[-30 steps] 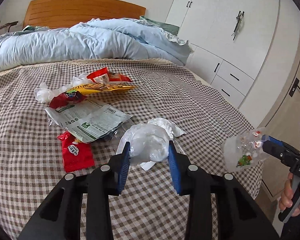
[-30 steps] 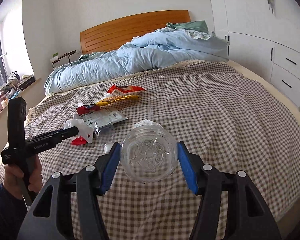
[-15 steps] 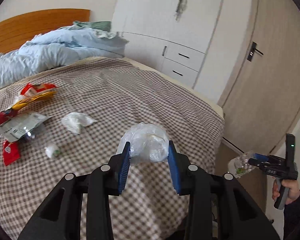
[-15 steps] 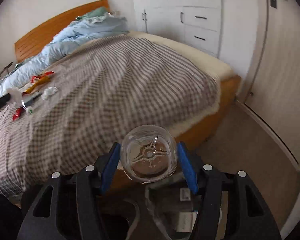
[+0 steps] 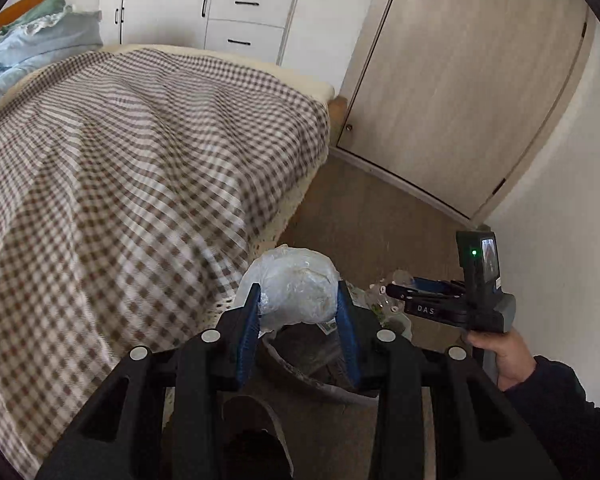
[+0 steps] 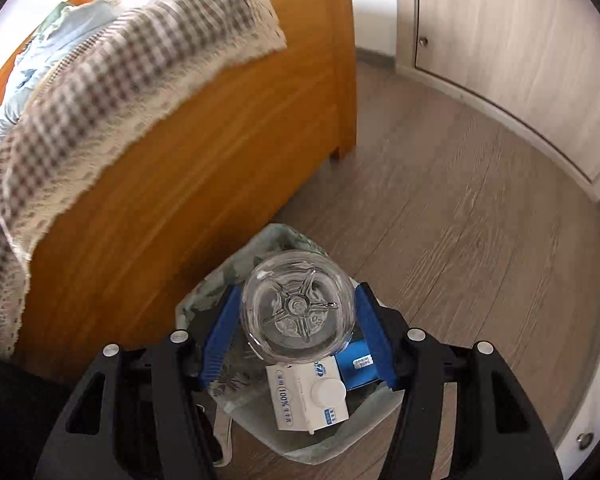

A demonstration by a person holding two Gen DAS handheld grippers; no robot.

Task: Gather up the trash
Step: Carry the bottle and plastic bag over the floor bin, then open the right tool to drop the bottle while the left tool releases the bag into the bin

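L tongs (image 5: 298,312) clamp crumpled plastic bag (image 5: 294,290) over bin (image 5: 320,386) by checked bed (image 5: 140,152); R tongs (image 5: 392,290) hold clear bottle (image 5: 382,294) nearby.

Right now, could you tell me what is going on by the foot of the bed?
A person is clearing trash with a handheld gripper in each hand. The left gripper is clamped on a crumpled clear plastic bag, and the right gripper grips an empty clear bottle. Both are held over the lined trash bin on the floor beside the bed frame; a milk carton already lies inside.
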